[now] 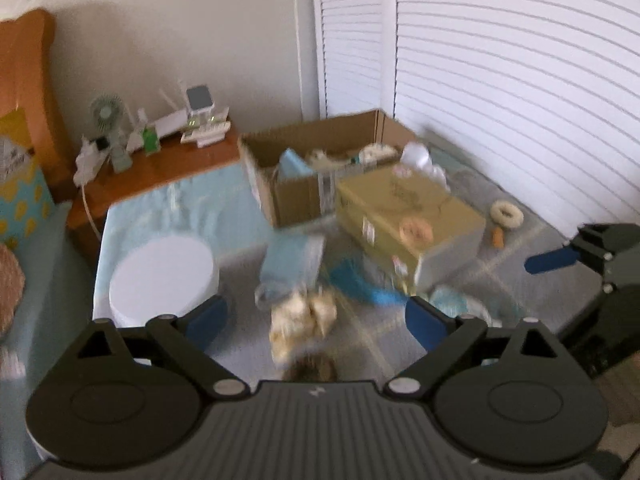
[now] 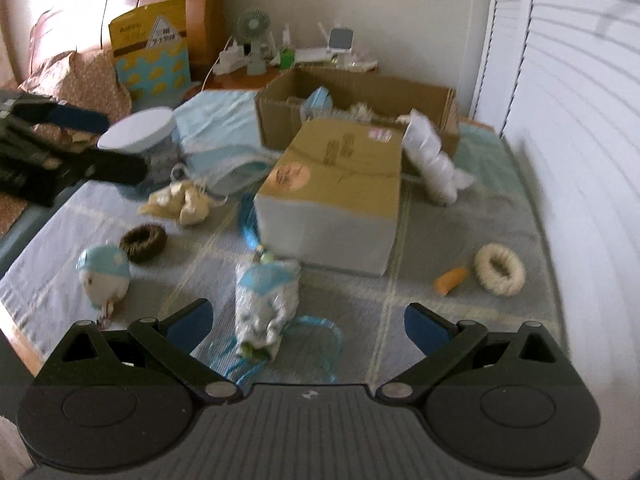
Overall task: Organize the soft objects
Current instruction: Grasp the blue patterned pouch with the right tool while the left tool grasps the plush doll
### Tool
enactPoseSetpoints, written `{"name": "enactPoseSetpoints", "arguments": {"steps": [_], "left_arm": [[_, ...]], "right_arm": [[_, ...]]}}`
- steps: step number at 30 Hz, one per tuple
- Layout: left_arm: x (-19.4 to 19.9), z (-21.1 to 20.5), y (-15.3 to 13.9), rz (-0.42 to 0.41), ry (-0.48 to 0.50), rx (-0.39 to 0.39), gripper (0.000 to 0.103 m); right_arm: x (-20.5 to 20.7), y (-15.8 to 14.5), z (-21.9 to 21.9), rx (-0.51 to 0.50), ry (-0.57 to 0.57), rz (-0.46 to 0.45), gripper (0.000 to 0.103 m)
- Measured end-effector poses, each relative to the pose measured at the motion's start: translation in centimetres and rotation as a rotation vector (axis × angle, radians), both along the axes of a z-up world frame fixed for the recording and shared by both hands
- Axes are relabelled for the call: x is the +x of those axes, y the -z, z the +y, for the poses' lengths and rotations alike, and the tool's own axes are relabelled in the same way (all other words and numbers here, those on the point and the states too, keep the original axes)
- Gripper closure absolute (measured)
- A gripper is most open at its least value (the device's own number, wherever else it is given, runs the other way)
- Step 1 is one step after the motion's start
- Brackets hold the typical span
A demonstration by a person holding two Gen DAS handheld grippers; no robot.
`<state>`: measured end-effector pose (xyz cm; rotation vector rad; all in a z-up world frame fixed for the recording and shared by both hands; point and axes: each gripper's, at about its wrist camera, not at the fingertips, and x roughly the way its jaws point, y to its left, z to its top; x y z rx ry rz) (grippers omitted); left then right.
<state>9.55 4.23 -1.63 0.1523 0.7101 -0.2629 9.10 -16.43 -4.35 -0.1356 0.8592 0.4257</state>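
My left gripper (image 1: 316, 320) hangs open over the bed, and nothing sits between its pads. Just below its gap lie a crumpled cream cloth (image 1: 304, 316) and a brown scrunchie (image 1: 312, 368). My right gripper (image 2: 308, 322) is open too, above a blue-and-white patterned pouch (image 2: 266, 308) with loose blue ribbon, not touching it. The right wrist view also shows a doll head in a blue hat (image 2: 104, 276), the brown scrunchie (image 2: 144, 242), a cream scrunchie (image 2: 500, 268), a white stuffed bag (image 2: 432, 160) and the left gripper (image 2: 126, 145) at the left.
An open cardboard box (image 2: 360, 92) with soft items stands at the back, a closed box (image 2: 336, 184) in front of it. A white round tub (image 2: 140, 140), folded light-blue cloth (image 2: 220, 128) and an orange piece (image 2: 452, 280) lie about. A nightstand (image 1: 168, 168) holds gadgets; blinds cover the right wall.
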Motion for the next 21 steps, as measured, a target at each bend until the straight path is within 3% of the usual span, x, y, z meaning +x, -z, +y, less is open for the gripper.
{"name": "enactPoseSetpoints", "arguments": {"steps": [5, 10, 21], "left_arm": [[-2.6, 1.1, 2.3, 0.027, -0.046, -0.04, 0.008], [-3.8, 1.4, 4.4, 0.055, -0.065, -0.022, 0.008], [-4.3, 1.2, 5.9, 0.043, -0.064, -0.019, 0.01]], "right_arm": [[-0.1, 1.2, 0.6, -0.011, -0.027, 0.019, 0.0], [0.1, 2.3, 1.2, -0.048, -0.031, 0.033, 0.0], [0.2, 3.0, 1.5, -0.056, -0.047, -0.002, 0.0]]}}
